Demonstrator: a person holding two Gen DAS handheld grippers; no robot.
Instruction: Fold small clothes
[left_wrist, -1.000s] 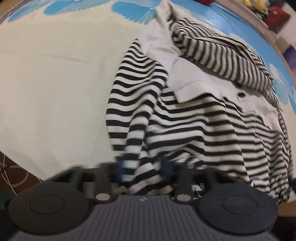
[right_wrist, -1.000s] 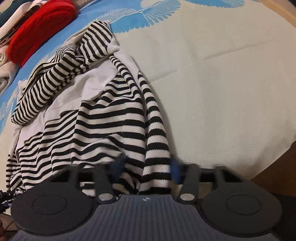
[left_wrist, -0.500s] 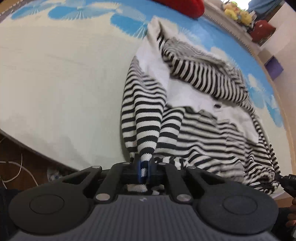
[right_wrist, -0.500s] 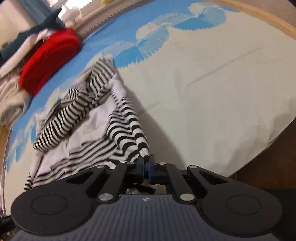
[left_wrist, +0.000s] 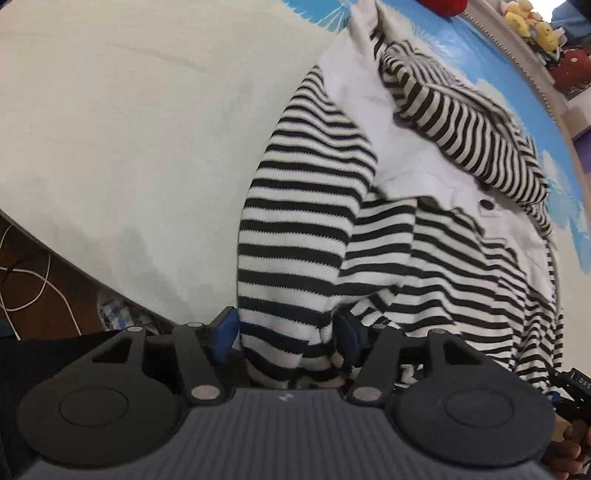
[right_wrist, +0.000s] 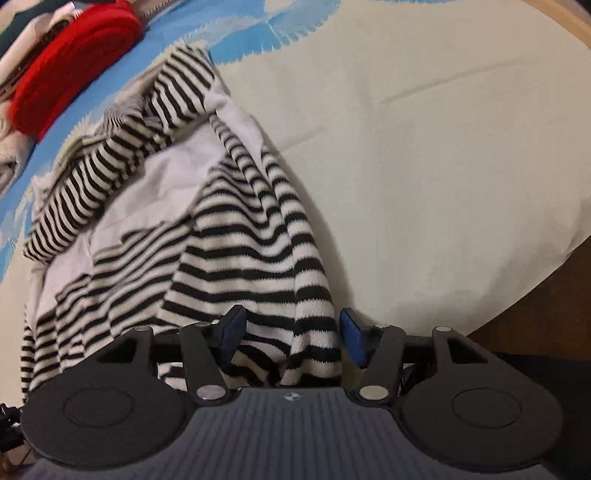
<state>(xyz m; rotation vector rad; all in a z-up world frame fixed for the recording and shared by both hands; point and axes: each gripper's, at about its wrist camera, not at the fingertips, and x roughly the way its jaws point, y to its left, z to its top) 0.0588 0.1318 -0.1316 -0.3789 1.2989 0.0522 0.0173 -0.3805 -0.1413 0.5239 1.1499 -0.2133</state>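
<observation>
Both grippers, pinched on cloth half a second ago, are opening: left gripper (left_wrist: 284, 334) and right gripper (right_wrist: 290, 334) straddle the striped garment (left_wrist: 369, 229) at the bed's near edge (left_wrist: 122, 258), unclamped, so the release step looks under way and a fresh grasp comes next

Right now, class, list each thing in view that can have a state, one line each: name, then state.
Striped garment: lying crumpled on the bed, hem between both grippers' fingers.
Left gripper: jaws opening, hem between them, not pinched.
Right gripper: jaws opening, hem between them, not pinched.
Red cloth: folded, lying beyond the garment.
</observation>
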